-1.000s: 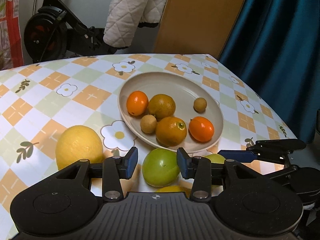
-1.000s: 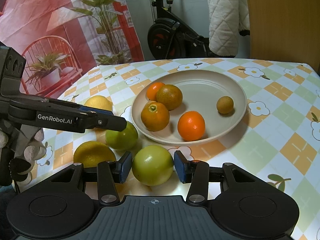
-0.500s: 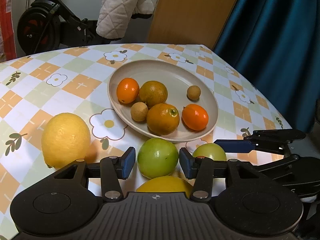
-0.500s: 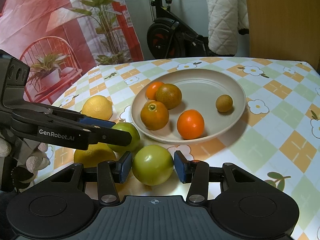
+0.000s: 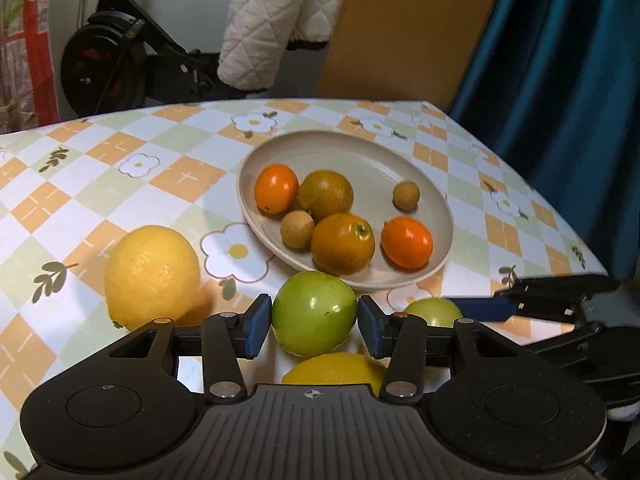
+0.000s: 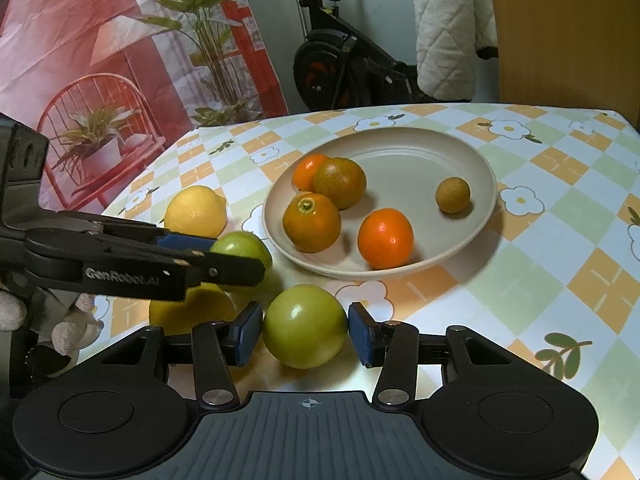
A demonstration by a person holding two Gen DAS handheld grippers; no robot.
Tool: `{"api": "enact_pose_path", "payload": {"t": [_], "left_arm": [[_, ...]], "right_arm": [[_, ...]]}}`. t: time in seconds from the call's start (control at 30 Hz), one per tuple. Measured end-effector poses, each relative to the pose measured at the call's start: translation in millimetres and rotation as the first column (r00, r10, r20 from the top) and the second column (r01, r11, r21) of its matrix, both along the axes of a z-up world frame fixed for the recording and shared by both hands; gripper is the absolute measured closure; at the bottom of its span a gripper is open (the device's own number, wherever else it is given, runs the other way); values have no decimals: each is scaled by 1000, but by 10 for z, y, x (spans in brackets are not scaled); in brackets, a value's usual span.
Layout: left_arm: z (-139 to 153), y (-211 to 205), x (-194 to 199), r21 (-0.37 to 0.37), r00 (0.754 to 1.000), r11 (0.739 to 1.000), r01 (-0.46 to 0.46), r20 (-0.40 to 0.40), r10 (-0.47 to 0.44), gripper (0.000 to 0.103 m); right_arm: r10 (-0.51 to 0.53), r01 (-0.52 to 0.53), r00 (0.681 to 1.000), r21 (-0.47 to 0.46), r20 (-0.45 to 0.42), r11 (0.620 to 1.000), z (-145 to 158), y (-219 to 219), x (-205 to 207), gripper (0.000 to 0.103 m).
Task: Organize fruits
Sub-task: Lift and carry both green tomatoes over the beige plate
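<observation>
A beige plate (image 5: 400,160) (image 6: 420,152) holds several oranges and small brown fruits. My left gripper (image 5: 314,322) is shut on a green fruit (image 5: 314,312), which also shows behind the left fingers in the right wrist view (image 6: 244,246). My right gripper (image 6: 306,334) is shut on another green fruit (image 6: 305,325), which shows in the left wrist view (image 5: 432,311) beside the right gripper's fingers (image 5: 480,308). Both fruits are just in front of the plate. A lemon (image 5: 151,276) (image 6: 196,211) lies left of the plate. A second lemon (image 5: 332,368) (image 6: 192,310) lies under the left gripper.
The table has a checked floral cloth (image 5: 120,184) (image 6: 560,280). Its right edge (image 5: 560,216) runs along a blue curtain. An exercise bike (image 5: 120,68), a quilted white jacket (image 6: 444,24) and a wooden panel stand beyond the far edge.
My left gripper has closed in on its green fruit and pulled back slightly from the plate. The right gripper stays around its green fruit, pads now touching it.
</observation>
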State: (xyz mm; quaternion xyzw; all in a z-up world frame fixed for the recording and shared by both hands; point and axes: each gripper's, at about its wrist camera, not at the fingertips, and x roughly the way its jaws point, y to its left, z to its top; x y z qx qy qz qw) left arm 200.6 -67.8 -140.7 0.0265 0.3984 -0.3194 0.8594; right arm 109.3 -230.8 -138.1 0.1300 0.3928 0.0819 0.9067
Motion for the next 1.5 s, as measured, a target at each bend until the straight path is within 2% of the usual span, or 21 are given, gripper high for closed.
{"api": "enact_pose_path", "payload": {"t": [0.33,0.53,0.87,0.97,1.2,1.5], "left_arm": [[210,7,-96,-27,998,999,-42,52,43,53],[278,-35,-135,-13,995,997,-75,68,76,53],[436,-81,-268,-31,983,987,-160,87,163,53],[463,-79,-307,-58,977,979,-193,77,197,53],[488,-158,-306,-57,970,972,-228,76,232,53],[561,-387,-173,-46,971,975,-216,99,220,53]], "right_arm": [[-13,14,1000,27,-17,1000,-54,-44,-5,60],[-12,13,1000,43,-26,999,-80,-91,-34,59],[7,-7,1000,82,-4,997,-115,-165,-84,59],[9,-10,1000,92,9,996,-125,-206,-101,59],[-31,21,998,159,63,987,-53,-414,-142,59],[-79,53,985,167,156,985,115,-719,-57,59]]}}
